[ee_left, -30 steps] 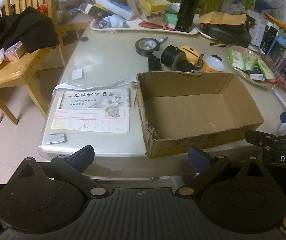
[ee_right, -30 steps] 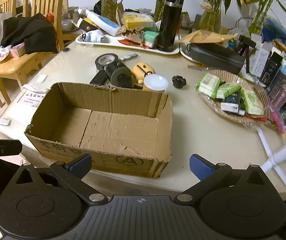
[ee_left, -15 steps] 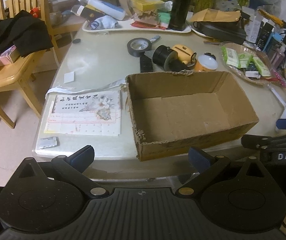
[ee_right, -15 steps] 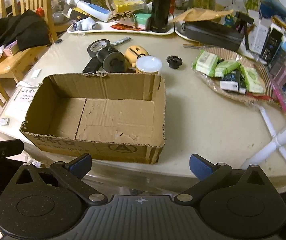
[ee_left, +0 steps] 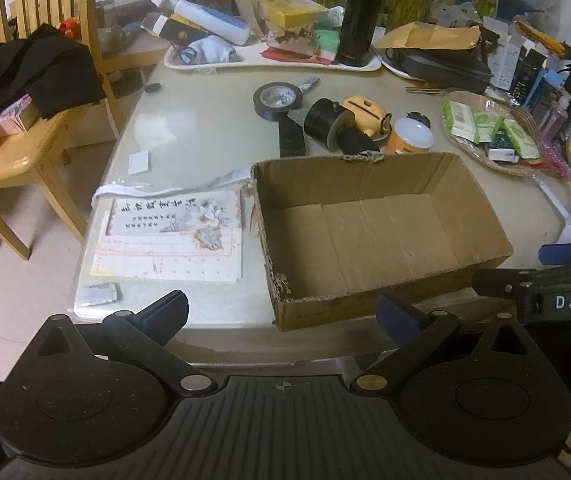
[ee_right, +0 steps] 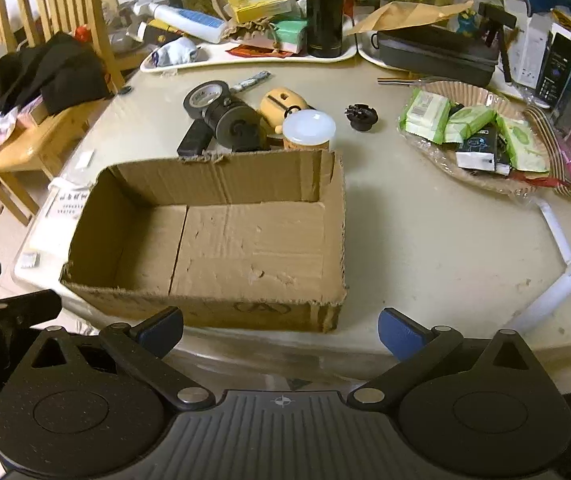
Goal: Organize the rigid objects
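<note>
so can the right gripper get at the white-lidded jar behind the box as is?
Probably, from above. The right gripper is open and empty, but the cardboard box stands between it and the jar, so a straight approach is blocked.

Both wrist views look forward and down from just off the near edge of the surface [ee_left: 205, 128], each over its own spread claw. The left view sits further left, the right further right. Both share the box [ee_left: 365, 232] [ee_right: 221, 240] and the clutter behind it.

"DAS" is printed in white on the right gripper [ee_left: 565, 276]; an encircled "A" is stamped on the cardboard box [ee_right: 259, 309].
</note>
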`<act>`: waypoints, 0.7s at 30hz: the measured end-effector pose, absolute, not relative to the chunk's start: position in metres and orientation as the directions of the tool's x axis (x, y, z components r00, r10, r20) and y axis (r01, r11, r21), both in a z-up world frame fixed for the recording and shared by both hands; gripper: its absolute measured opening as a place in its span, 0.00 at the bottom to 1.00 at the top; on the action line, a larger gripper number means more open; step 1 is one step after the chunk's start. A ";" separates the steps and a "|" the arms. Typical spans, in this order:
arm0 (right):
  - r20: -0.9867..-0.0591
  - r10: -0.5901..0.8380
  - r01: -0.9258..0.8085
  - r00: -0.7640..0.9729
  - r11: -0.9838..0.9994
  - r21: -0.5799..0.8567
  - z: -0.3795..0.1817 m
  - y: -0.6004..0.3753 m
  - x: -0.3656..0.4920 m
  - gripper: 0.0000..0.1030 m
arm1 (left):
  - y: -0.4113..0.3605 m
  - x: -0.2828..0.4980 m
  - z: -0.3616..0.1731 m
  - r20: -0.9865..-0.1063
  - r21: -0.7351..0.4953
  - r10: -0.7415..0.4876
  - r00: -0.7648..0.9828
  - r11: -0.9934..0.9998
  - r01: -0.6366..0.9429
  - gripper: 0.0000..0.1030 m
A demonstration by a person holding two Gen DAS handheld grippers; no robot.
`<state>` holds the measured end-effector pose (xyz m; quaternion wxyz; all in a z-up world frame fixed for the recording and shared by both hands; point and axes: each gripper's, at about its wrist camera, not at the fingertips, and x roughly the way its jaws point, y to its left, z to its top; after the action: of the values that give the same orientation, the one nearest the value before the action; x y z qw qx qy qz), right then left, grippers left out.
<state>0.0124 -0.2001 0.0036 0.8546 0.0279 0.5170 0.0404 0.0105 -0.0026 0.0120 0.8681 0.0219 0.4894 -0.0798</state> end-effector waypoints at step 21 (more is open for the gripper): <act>-0.855 0.078 -0.041 0.513 0.997 0.067 0.008 -0.210 0.068 1.00 | 0.004 0.063 0.043 -0.816 0.019 -0.075 0.574 0.988 0.156 0.99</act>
<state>0.0681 -0.2099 0.0084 0.8696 0.0190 0.4923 0.0343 0.0630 0.0042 0.0435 0.8859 0.0442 0.4571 -0.0650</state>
